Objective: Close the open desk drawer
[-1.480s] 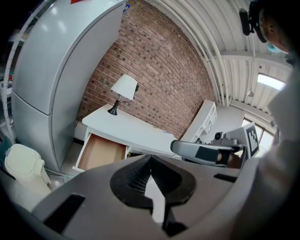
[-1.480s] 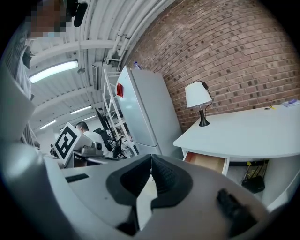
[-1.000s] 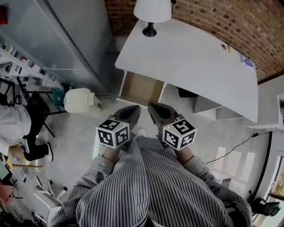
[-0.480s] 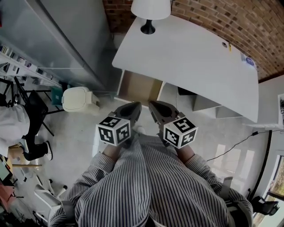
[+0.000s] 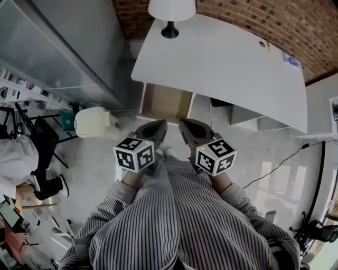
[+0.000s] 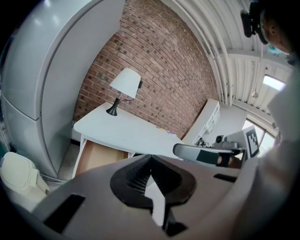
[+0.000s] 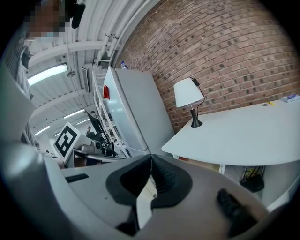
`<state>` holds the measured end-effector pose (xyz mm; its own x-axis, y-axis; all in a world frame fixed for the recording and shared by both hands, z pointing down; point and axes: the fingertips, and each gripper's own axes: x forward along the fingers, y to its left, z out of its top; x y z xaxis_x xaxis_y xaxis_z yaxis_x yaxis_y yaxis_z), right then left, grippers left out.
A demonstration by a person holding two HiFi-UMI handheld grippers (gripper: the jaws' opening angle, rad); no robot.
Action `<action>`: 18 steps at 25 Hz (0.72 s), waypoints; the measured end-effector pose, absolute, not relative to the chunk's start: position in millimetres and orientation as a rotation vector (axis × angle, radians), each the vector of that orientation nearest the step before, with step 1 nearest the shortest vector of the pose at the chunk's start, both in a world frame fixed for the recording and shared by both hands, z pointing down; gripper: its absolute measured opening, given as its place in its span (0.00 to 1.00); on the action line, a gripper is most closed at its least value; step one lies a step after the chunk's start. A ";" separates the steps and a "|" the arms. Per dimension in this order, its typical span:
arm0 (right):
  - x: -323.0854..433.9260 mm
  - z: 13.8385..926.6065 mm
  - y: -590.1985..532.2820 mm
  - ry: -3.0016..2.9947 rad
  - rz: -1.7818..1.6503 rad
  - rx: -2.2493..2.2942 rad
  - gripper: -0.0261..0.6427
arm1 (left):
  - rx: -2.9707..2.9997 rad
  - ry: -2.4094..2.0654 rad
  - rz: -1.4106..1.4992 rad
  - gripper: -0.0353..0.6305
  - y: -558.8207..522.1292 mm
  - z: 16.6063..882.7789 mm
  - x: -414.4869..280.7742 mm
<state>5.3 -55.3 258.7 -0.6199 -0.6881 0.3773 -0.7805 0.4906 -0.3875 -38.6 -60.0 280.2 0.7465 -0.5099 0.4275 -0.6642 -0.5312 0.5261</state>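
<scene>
The drawer (image 5: 162, 104) stands open under the left end of the smooth white bench (image 5: 227, 58), at 12 o'clock from both tongs, and its flat brown wooden bottom shows bare. A strip of grey floor (image 5: 95, 163) separates its front edge from the tool tips. The left tongs (image 5: 157, 126) and right tongs (image 5: 186, 126) hover side by side, each with its ribbed black jaws pressed together on nothing. A rounded white bin (image 5: 92, 121) sits at 9 o'clock. A shaded lamp (image 5: 170, 13) stands at the bench's far corner, against the brick wall (image 5: 317, 31).
</scene>
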 end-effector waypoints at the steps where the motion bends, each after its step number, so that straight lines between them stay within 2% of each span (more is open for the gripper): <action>1: 3.7 259.0 -54.8 -2.558 0.805 1.279 0.06 | 2.253 -0.870 0.294 0.07 -59.6 280.6 -39.8; 18: -6.9 266.4 -60.8 -2.512 0.849 1.344 0.06 | 2.249 -0.821 0.337 0.07 -74.2 288.0 -52.9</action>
